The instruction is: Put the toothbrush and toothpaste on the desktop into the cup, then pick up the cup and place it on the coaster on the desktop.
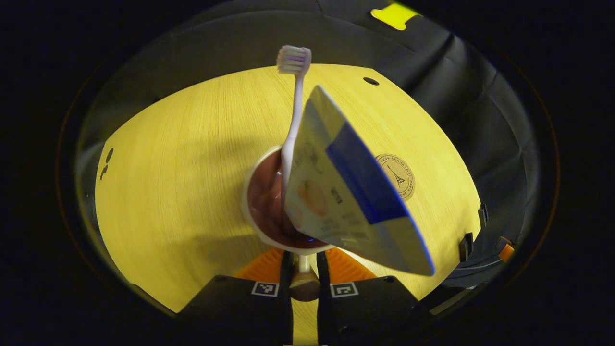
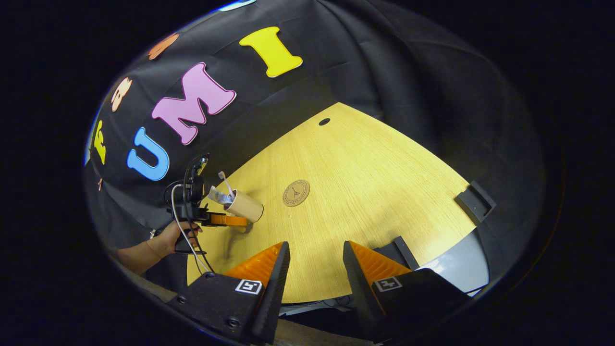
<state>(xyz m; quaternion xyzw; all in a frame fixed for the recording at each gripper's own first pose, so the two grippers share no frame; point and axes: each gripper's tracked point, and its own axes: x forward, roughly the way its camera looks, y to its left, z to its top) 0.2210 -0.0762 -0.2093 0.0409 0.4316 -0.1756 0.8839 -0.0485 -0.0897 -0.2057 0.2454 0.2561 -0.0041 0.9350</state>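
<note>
Left gripper: my fingers are clamped on the handle of the cup, right ahead of them.
Toothbrush: stands in the cup, bristles up.
Toothpaste: leans out of the cup, toward the right finger.
Coaster: on the desktop, ahead-right, apart from the cup.
Right gripper: fingers wide apart, nothing between them.

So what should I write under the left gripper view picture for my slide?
Left tongs clamp the cup by its handle, toothbrush and toothpaste inside, coaster waiting beyond.
</note>
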